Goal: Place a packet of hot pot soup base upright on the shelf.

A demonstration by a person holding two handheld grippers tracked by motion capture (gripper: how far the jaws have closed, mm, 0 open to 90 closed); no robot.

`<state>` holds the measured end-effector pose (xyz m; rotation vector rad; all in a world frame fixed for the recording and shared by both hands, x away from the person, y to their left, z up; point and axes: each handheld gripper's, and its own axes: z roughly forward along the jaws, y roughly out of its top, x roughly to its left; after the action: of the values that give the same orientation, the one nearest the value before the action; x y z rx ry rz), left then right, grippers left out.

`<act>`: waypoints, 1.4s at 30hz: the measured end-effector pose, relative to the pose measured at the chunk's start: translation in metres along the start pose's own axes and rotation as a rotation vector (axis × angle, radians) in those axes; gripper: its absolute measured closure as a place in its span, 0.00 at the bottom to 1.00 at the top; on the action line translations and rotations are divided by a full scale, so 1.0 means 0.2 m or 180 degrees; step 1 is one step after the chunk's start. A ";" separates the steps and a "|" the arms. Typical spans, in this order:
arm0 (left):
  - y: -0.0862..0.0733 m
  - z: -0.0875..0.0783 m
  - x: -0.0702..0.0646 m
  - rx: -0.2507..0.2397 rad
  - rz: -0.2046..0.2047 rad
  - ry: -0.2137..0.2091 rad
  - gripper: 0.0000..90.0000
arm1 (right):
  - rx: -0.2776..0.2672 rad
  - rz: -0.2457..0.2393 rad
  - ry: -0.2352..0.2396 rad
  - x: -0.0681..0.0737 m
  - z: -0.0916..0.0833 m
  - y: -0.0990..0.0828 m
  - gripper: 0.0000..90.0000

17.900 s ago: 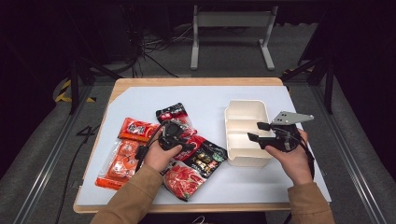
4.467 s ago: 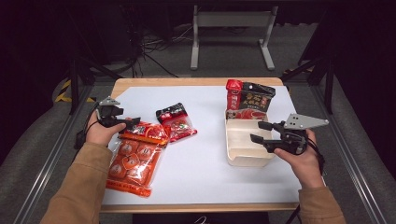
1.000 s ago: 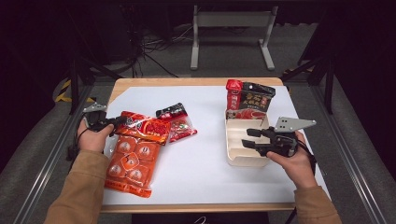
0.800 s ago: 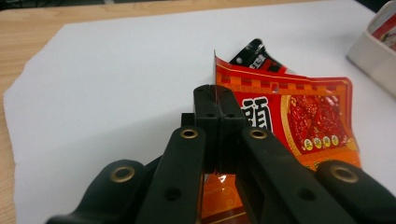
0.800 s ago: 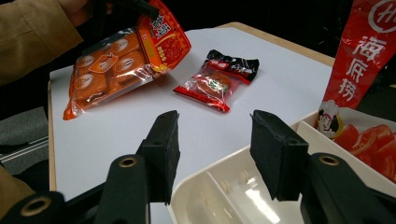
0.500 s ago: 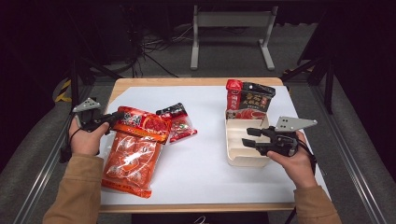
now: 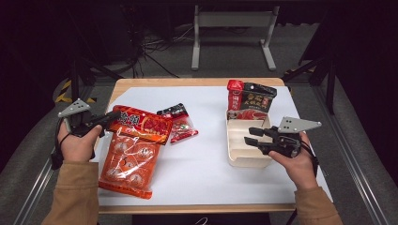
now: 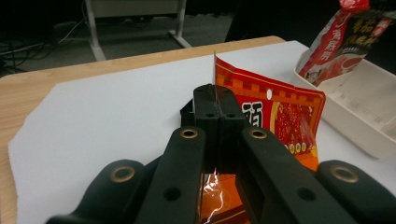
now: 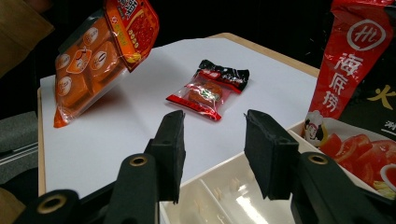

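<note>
Left gripper (image 7: 107, 119) is clamped flat on the top seal of the big orange pouch (image 7: 129, 157); I've got that pouch hanging off the jaws, header up at the tips, lower end draped down toward the white sheet (image 7: 206, 159) below and near my sleeve; can't tell if the bottom edge is off the sheet.

Right gripper (image 7: 251, 136) has jaws apart at mid width, they've just been narrowing, nothing between them; it hovers over the cream tray (image 7: 237, 157), whose compartments sit directly under its tips.

Risks: grip is on thin glossy film at one edge only; pouch is floppy and bottom-heavy with blocky portions, so film could slide out or the seal could tear if I swing it; the trailing end could catch the small red packet (image 7: 180, 126) lying just beyond the left tips. Two tall sachets (image 7: 248, 101) stand in the tray's far end, ahead of the right jaws; a wide pouch may knock them over or not fit the narrow slots.

Tray is rigid smooth plastic, rectangular, ribbed dividers; sheet is matte.
</note>
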<state>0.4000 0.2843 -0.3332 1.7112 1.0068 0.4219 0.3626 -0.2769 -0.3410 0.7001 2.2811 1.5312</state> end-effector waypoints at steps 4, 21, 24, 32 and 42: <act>0.01 -0.02 -0.02 -0.0092 -0.0086 -0.0150 1.00 | -0.0005 -0.0029 0.0002 0.01 0.00 0.01 0.65; 0.09 -0.14 -0.18 -0.0267 0.0056 -0.0464 1.00 | -0.0183 -0.0053 -0.0032 0.04 0.01 0.06 0.69; 0.11 -0.15 -0.22 -0.0274 0.0143 -0.0489 1.00 | -0.0177 -0.0070 -0.0006 0.05 0.01 0.06 0.69; 0.17 -0.25 -0.36 -0.0341 0.0459 -0.0669 1.00 | -0.0227 -0.0113 0.0002 0.08 -0.01 0.09 0.69; 0.22 -0.32 -0.53 -0.0446 0.0805 -0.1031 1.00 | -0.0267 -0.0102 0.0072 0.09 -0.02 0.10 0.68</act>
<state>0.3110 0.2363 -0.2493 1.7168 0.5183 0.3525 0.3495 -0.2637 -0.3208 0.6238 2.2189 1.6173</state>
